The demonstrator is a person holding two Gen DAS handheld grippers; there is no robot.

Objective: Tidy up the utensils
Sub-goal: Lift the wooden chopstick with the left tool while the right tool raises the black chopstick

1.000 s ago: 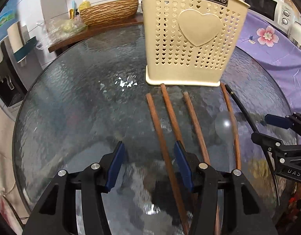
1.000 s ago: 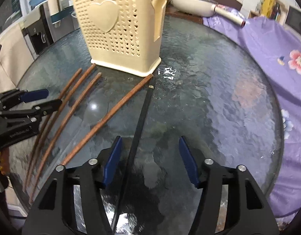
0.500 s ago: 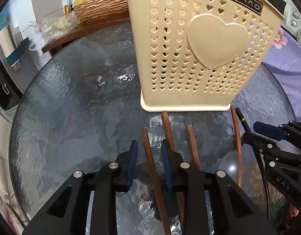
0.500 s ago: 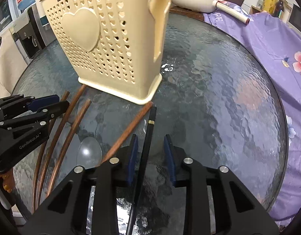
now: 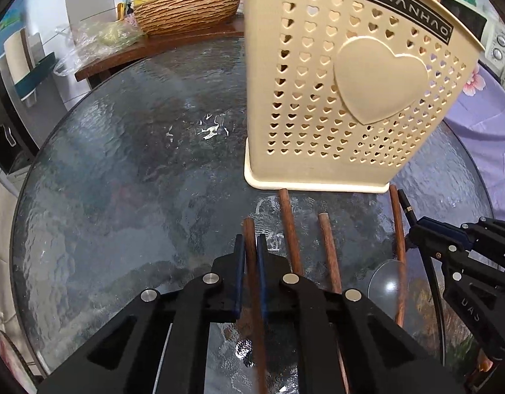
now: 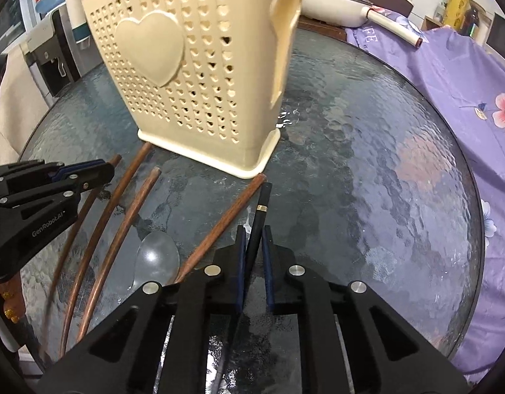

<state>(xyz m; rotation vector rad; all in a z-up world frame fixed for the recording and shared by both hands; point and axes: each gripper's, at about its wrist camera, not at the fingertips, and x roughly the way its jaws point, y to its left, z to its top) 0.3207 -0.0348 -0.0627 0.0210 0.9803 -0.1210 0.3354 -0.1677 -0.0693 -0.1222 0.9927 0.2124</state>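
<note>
Between our left gripper's [image 5: 249, 252] pads we pinch a brown wooden chopstick [image 5: 250, 233] near its end; our right gripper [image 6: 254, 246] clamps the black chopstick [image 6: 260, 205]. Both lie flat on the glass table [image 5: 121, 180], light, stiff and likely slippery, so we judge mid-shaft grips steadier. Beyond stands the cream utensil holder [image 5: 334, 98].

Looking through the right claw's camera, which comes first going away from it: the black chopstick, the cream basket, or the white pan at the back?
1. Black chopstick: pinched between the right claw's pads, so nearest.
2. Cream basket: stands upright on the glass table, just beyond the chopstick's tip, slightly left.
3. White pan: past the table's far edge, upper right, farthest.
</note>
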